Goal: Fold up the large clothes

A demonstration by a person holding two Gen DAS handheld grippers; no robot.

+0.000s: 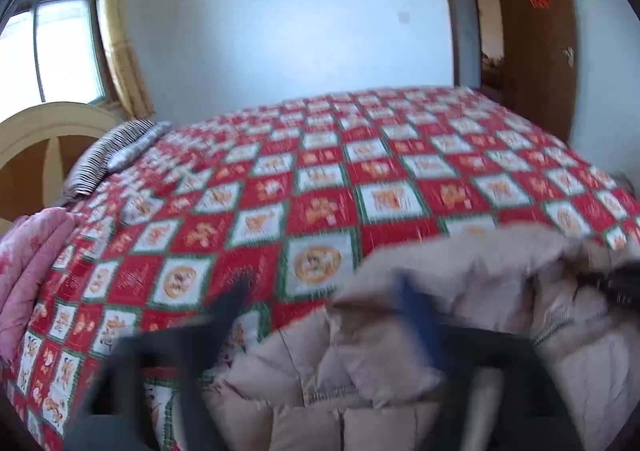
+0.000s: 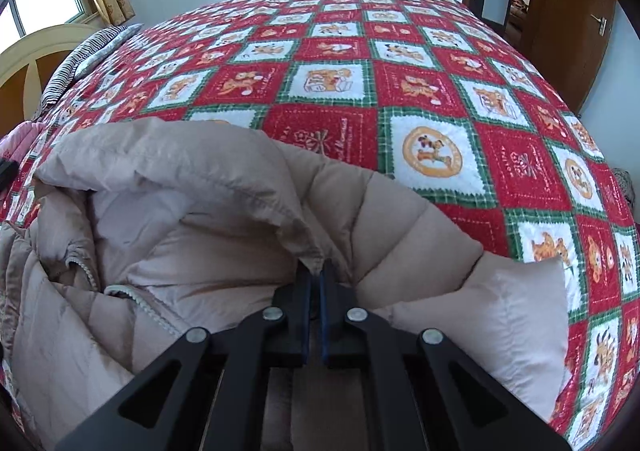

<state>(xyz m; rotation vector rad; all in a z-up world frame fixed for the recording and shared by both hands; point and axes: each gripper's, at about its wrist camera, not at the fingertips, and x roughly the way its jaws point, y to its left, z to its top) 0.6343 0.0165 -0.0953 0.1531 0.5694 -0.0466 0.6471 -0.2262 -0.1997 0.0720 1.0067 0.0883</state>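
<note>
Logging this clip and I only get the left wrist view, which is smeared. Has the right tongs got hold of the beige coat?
Observer: Yes. The right tongs are shut on a fold of the beige puffer coat, at the edge of the hood-like flap.
Reviewer: Is the coat zipped?
Observer: No. An open white zipper runs down the coat's left part in the right view.
Reviewer: Anything to the coat's right?
Observer: A pale sleeve end lies flat on the red checked quilt, right of the tongs.
</note>
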